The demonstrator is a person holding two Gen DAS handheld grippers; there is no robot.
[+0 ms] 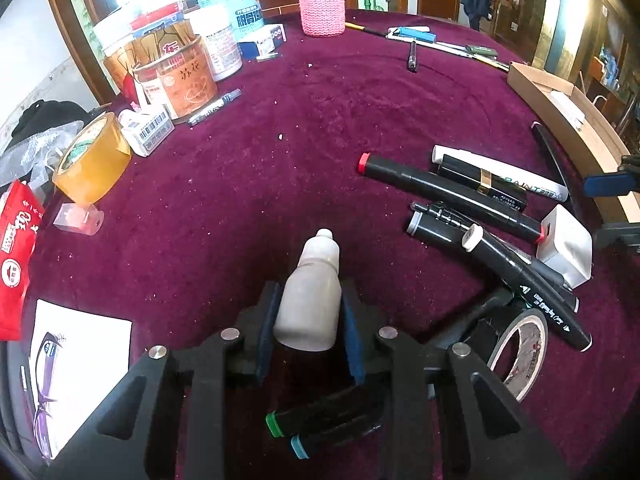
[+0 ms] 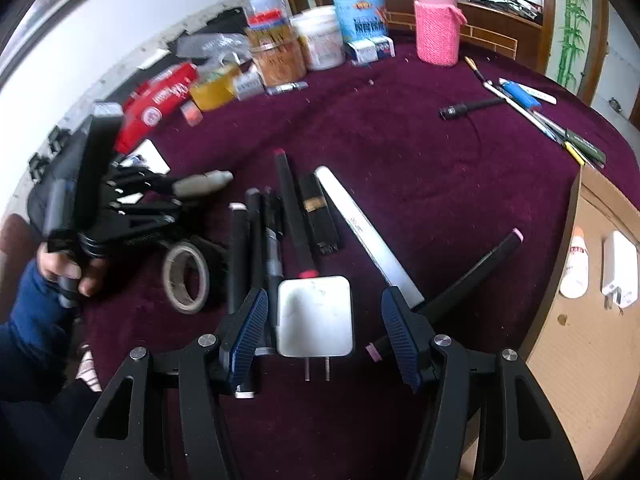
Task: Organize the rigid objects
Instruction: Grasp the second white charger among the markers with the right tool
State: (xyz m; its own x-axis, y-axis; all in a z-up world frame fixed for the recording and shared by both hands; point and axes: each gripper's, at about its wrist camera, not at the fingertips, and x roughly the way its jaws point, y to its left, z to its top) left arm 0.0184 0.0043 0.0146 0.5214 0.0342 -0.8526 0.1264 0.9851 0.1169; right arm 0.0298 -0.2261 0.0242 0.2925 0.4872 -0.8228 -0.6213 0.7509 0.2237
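**Dropper bottle gripped on the left, charger framed on the right**

A small white dropper bottle [image 1: 310,296] is pinched between the blue pads of the left gripper [image 1: 310,316], cap pointing away from the camera, above the maroon tablecloth [image 1: 280,160]. In the right wrist view the same bottle is seen projecting from that gripper, which is held by a hand [image 2: 66,268] in a blue sleeve.

The right gripper [image 2: 320,336] is held with its jaws spread, and a white plug-in charger [image 2: 316,316] lies between them (prongs toward the camera) without either pad touching it. Just beyond the charger a cluster of black markers [image 2: 256,240] is laid roughly parallel, with a white paint marker [image 2: 368,232] beside them and a roll of tape [image 2: 186,276] to the left. One more black marker [image 2: 472,272] lies at a slant near the right pad.

At the right edge a cardboard box [image 2: 592,352] is seen, containing a small white bottle [image 2: 575,268] and another white charger [image 2: 620,272].
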